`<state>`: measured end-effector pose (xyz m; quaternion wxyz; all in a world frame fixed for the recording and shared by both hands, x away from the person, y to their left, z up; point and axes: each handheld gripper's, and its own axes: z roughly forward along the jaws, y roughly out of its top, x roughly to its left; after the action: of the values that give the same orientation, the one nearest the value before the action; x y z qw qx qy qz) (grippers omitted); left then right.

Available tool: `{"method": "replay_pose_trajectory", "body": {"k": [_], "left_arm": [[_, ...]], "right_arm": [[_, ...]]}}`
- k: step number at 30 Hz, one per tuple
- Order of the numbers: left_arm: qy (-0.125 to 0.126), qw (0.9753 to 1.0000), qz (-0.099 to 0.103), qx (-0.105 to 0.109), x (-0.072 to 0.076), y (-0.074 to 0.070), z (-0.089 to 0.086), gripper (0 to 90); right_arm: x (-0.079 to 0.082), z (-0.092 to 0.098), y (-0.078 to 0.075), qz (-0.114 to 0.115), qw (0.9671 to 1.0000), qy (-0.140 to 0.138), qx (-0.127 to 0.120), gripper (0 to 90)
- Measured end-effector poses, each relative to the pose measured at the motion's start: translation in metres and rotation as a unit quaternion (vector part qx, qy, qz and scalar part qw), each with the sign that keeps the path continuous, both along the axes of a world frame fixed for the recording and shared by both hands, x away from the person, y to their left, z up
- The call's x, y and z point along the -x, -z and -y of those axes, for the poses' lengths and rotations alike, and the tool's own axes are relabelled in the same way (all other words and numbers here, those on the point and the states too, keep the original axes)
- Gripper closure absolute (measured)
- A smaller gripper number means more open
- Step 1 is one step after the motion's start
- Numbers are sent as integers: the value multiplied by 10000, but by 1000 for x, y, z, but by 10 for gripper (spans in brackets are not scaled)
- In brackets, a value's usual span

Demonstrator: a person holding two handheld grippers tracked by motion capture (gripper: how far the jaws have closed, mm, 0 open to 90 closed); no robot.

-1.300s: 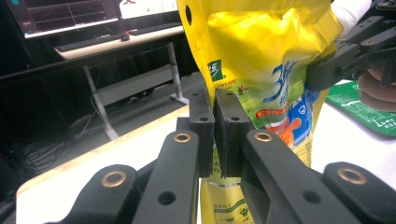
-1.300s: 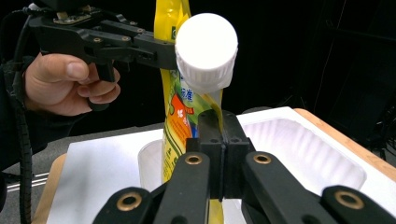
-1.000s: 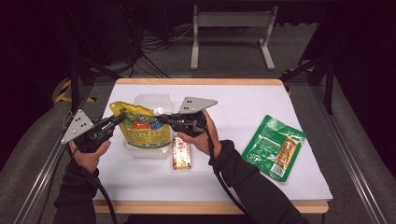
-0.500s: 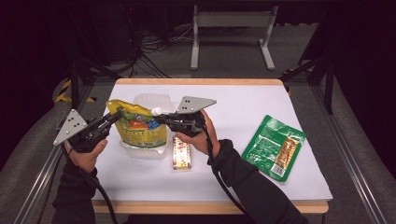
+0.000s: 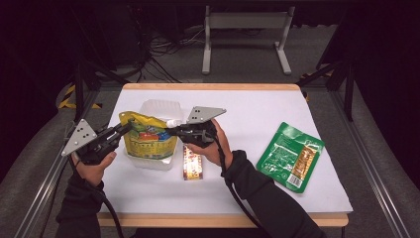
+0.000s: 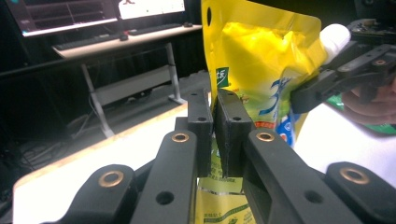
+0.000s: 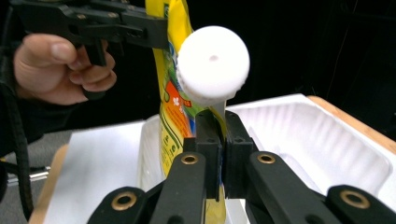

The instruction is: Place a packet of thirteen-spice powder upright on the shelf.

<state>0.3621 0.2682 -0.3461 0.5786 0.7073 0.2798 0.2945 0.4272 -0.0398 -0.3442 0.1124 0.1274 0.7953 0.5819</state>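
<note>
In the high view, left of centre in the frame, a yellow spouted pouch stands upright over a white plastic tray, held from both sides; the tray's front wall is hidden behind the pouch, so whether the pouch's base rests in the tray or hangs above it cannot be told. The left gripper comes in from the lower left and pinches the pouch's left edge; in the left gripper view its jaws stand nearly together with the yellow film clamped between them, and the lower part of the pouch is cut off by the jaw links at the bottom of the frame. The right gripper reaches in from the centre and is closed on the pouch's upper right corner just under the white screw cap; in the right gripper view the cap sits right above the closed jaw tips, blocking the seam they grip; the printing on the pouch is too blurred to read. A small snack bar wrapper lies flat just right of the tray, partly covered by the right hand; a green packet lies well apart at the right of the table, whose near edge is crossed by both dark sleeves.
</note>
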Motion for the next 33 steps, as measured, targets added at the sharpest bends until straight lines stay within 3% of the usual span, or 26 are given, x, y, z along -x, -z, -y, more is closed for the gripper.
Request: {"method": "replay_pose_trajectory", "body": {"k": [6, 15, 22, 33], "left_arm": [[-29, 9997, -146, -205, 5, 8, -1, 855], [43, 9995, -287, -88, 9, 11, -1, 866], [55, 9996, -259, -140, 9, 11, 3, 854], [-28, 9997, -88, -236, 14, 6, 9, 717]], "right_arm": [[0, -5, 3, 72, 9996, 78, 246, 870], [-5, -6, 2, 97, 9992, 164, 346, 855], [-6, -2, 2, 87, 9991, 213, 351, 835], [-3, 7, 5, -22, 9991, 303, 310, 769]]}}
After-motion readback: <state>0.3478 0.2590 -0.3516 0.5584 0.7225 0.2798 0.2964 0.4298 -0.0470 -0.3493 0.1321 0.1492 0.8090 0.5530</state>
